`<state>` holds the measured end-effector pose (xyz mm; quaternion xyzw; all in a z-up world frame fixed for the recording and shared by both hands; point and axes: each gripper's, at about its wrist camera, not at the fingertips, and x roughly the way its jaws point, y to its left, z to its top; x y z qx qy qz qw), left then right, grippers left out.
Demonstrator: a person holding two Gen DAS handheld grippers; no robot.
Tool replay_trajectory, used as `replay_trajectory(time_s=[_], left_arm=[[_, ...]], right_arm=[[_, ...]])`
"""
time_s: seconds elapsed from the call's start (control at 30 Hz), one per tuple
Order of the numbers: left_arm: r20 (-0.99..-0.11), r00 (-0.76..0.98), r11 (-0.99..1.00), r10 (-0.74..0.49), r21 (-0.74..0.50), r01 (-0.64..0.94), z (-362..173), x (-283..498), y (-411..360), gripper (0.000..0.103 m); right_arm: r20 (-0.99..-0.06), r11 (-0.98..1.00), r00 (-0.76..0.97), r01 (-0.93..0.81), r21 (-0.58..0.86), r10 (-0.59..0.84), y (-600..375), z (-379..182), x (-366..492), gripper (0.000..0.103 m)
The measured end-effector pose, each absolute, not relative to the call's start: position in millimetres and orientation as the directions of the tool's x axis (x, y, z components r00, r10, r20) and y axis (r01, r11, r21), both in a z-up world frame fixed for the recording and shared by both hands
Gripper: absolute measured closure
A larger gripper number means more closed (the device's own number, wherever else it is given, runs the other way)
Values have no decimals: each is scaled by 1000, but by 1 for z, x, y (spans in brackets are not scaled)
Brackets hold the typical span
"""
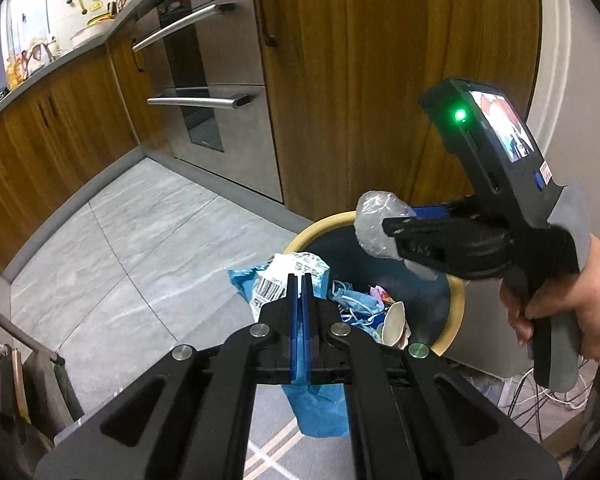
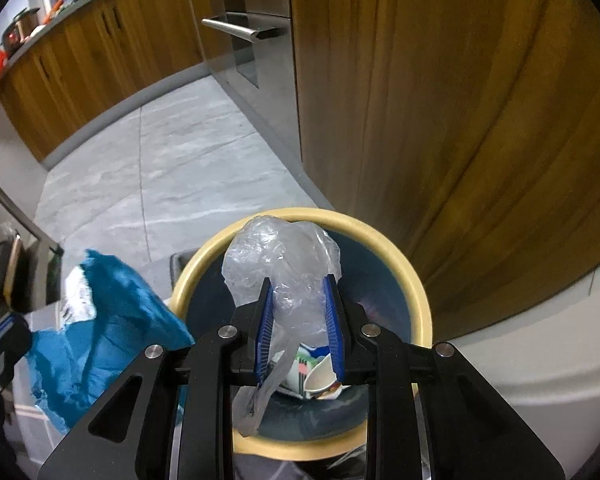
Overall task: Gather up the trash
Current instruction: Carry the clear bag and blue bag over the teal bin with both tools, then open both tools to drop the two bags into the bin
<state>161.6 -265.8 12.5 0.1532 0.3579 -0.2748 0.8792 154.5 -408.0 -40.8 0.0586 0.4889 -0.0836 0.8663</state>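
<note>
right gripper [image 2: 300,304] clamped on a crumpled clear plastic bag [image 2: 280,264], held directly above the open bin [image 2: 416,292]; loose tail of the bag hanging down between the blue pads toward the contents. same bag seen from the left camera as a pale wad [image 1: 378,222] at the tip of the right gripper [image 1: 394,236], over the far side of the bin [image 1: 456,300].

left gripper [image 1: 300,280] pinched nearly flat on a blue wrapper [image 1: 320,404] with a white barcode label; wrapper draped both ahead of and below the pads. from the right camera, blue wrapper [image 2: 112,320] sitting over the near-left edge of the rim, partly outside it.

bin already holding paper cups [image 1: 394,320], blue masks and other scraps, level well below the rim.

risks noted:
- blue wrapper placed over the rim rather than the opening; release here likely to leave it snagged on the edge or dropped on the floor [image 1: 148,240].
- light film prone to clinging to the ribbed pads on opening, or drifting sideways in falling.
- both tools close together above one opening; collision possible if moved inward at once.
- rim contact by either tool liable to tip or shift the bin.
- cables [image 1: 540,392] on the floor behind the bin, a snag hazard for dropped film.
</note>
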Motion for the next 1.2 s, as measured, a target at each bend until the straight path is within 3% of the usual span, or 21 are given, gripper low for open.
replay_trajectory(time_s=[0.33, 0.73, 0.83, 0.93, 1.1, 1.17, 1.2], left_arm=[[-724, 567, 796, -393, 41, 604, -1, 173, -290, 101], [-804, 488, 811, -340, 12, 584, -60, 183, -300, 101], [-816, 481, 822, -320, 13, 569, -68, 186, -295, 99], [-818, 481, 835, -315, 1, 550, -69, 189, -288, 87], [-815, 490, 846, -310, -1, 533, -69, 185, -279, 72], [-811, 498, 850, -306, 2, 526, -66, 181, -274, 56], [-805, 513, 855, -300, 11, 518, -62, 177, -270, 49]], right_arm=[[-886, 972, 459, 233, 43, -71, -423, -62, 165, 77], [-913, 972, 406, 227, 57, -41, -424, -80, 173, 77], [-919, 976, 392, 213, 44, -44, -420, -85, 173, 73], [-920, 976, 390, 215, 38, -50, -418, -86, 172, 69], [-914, 973, 402, 229, 40, -57, -418, -85, 170, 49], [-913, 972, 404, 232, 36, -63, -418, -84, 170, 32], [-912, 972, 405, 232, 31, -68, -417, -84, 169, 18]])
